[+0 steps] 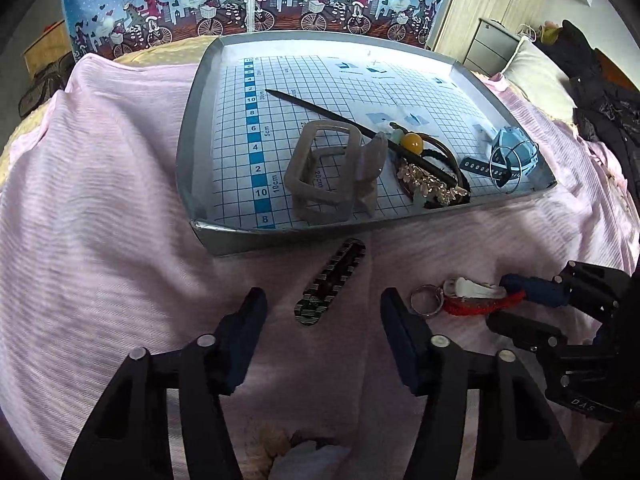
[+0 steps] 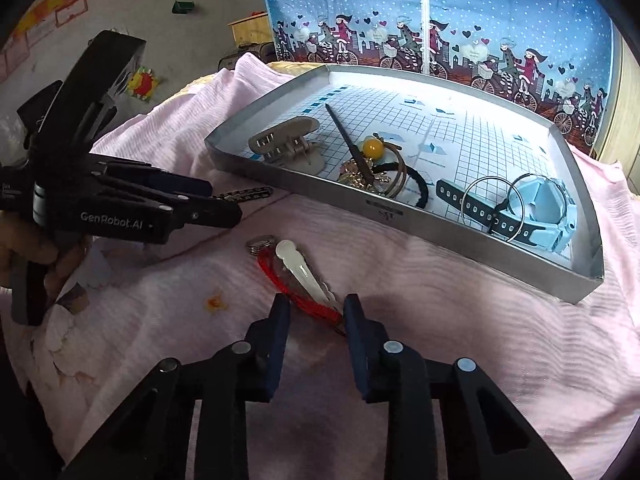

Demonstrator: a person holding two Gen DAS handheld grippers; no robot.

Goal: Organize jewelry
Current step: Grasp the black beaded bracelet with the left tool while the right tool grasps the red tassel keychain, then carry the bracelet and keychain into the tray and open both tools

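Here a sorting step is under way: jewelry is being gathered from a pink blanket (image 1: 100, 200) on a bed into a shallow gray tray (image 1: 192, 132) lined with grid paper. Three pieces are left outside the tray, on the blanket just near of it: one patterned hair clip (image 1: 331, 282), one ring (image 1: 427, 300), and one white hair clip (image 2: 301, 267) lying across a red cord (image 2: 296, 298). The left claw (image 1: 324, 308) is held released, its jaws spread to either side of the near end of the patterned clip, which is not yet gripped. The right claw (image 2: 316, 312) is likewise released, with the near ends of the white clip and red cord lying between its tips. Closing on a piece and lifting it over the tray's near wall appears to be what the next move calls for; the flat clips are judged to need a low, careful pinch against the soft cloth. Inside the tray are counted one large pale claw clip (image 1: 320, 168), one dark hair stick (image 1: 360, 128), one yellow bead (image 1: 412, 143), one light blue watch (image 2: 540, 208), one thin wire hoop (image 2: 486, 204), a black hair tie (image 2: 416, 190) and a small gold ornament whose details cannot be made out.
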